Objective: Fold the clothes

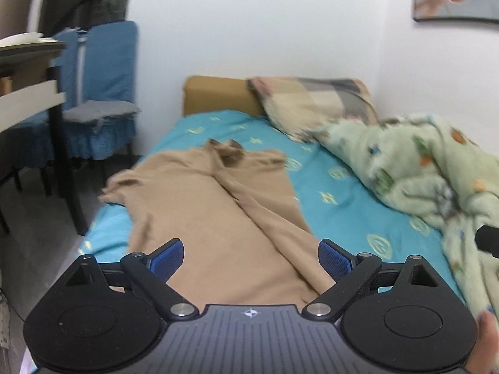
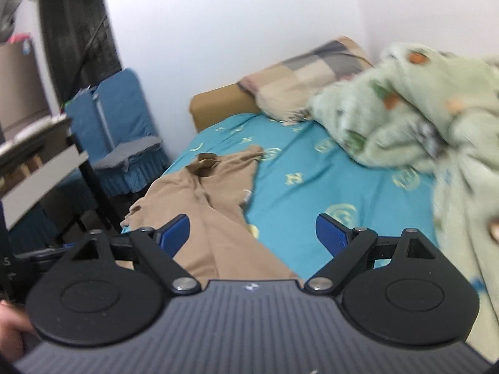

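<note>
Both grippers gape over soft, rumpled tan garment (image 1: 218,205) on bed.

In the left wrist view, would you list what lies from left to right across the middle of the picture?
Dark table → blue chair → tan garment → turquoise bedsheet → green fleece blanket.

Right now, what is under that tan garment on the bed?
The tan garment lies spread on the turquoise patterned bedsheet, which shows around it. Whatever lies directly beneath the cloth is covered, so nothing more can be told.
</note>
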`<state>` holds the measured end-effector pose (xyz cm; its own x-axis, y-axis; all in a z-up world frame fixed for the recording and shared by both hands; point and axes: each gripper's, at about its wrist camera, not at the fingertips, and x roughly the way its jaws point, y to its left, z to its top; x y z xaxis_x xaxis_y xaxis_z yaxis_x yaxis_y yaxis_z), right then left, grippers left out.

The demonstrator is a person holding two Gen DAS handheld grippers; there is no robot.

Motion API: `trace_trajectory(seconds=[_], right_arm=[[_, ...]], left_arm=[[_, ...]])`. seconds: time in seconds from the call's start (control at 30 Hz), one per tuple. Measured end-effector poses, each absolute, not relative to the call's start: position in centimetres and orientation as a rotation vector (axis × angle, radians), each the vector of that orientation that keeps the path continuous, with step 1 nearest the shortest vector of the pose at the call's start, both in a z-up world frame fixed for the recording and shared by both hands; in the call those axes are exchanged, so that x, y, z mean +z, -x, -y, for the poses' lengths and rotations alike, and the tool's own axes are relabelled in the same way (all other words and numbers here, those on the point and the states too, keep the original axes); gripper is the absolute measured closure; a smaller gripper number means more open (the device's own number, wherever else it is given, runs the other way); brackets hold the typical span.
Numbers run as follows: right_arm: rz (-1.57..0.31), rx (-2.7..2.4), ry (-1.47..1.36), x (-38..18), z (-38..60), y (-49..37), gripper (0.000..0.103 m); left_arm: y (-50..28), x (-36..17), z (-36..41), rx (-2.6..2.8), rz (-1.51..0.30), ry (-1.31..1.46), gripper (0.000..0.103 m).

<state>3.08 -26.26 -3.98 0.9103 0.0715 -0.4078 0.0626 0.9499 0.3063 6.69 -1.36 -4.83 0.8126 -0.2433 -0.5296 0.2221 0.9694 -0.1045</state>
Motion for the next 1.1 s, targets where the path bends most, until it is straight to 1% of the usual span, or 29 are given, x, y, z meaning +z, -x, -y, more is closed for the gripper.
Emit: trace_trajectory(seconds=[0.1, 0.23, 0.33, 0.47, 0.6, 0.63, 0.67, 0.73, 0.8, 0.83, 0.87, 0.9, 0.97, 1.1], right_arm=[[-0.369, -0.028, -0.359, -3.1, 28.6, -1.5, 0.014], [-0.271, -0.078, -0.368, -2.5, 31.3, -0.2, 0.014], [-0.271, -0.113, -0.416, -3.3, 33.3, -0.1, 0.014], [-0.304, -0.127, -0.531, -4.6, 35.9, -0.6, 0.014], [-0.311, -0.166, -0.548, -5.7, 36.8, -1.6, 0.014], [-0.317, -0.178, -0.545, -6.1, 36.9, -2.0, 0.014], [-0.332, -0.195, -0.543, -6.5, 36.9, -2.5, 0.014], [-0.357, -0.231, -0.513, -7.1, 36.7, -3.1, 0.014], [-0.363, -0.251, -0.457, -7.5, 36.1, -3.8, 0.014], [-0.367, -0.251, -0.441, -7.6, 36.0, -4.1, 0.014], [-0.374, -0.253, -0.439, -7.8, 36.0, -4.5, 0.014], [-0.381, -0.256, -0.437, -7.9, 36.1, -4.9, 0.014], [-0.396, -0.261, -0.431, -8.3, 36.2, -5.6, 0.014], [-0.362, -0.285, -0.339, -7.6, 35.2, -5.3, 0.014]], left_arm=[[-5.9, -5.7, 3.3, -0.299, -0.623, 0.029, 0.009], [-5.4, -7.0, 7.5, -0.376, -0.672, -0.037, 0.015], [-5.3, -8.3, 11.4, -0.462, -0.704, -0.089, 0.019], [-6.0, -11.2, 16.8, -0.566, -0.763, -0.121, 0.020], [-7.5, -14.5, 20.5, -0.590, -0.815, -0.133, 0.023], [-8.0, -15.2, 21.1, -0.587, -0.833, -0.122, 0.027], [-8.5, -15.9, 21.5, -0.581, -0.855, -0.109, 0.037], [-9.2, -17.0, 22.1, -0.564, -0.868, -0.099, 0.044], [-9.3, -17.3, 22.2, -0.540, -0.830, -0.124, 0.069], [-9.5, -17.3, 22.0, -0.535, -0.833, -0.118, 0.093], [-9.8, -17.1, 21.5, -0.530, -0.843, -0.087, 0.097], [-10.0, -16.7, 20.7, -0.525, -0.849, -0.042, 0.097], [-10.1, -15.5, 18.9, -0.516, -0.850, 0.045, 0.098], [-8.6, -10.9, 13.7, -0.522, -0.803, 0.190, 0.099]])
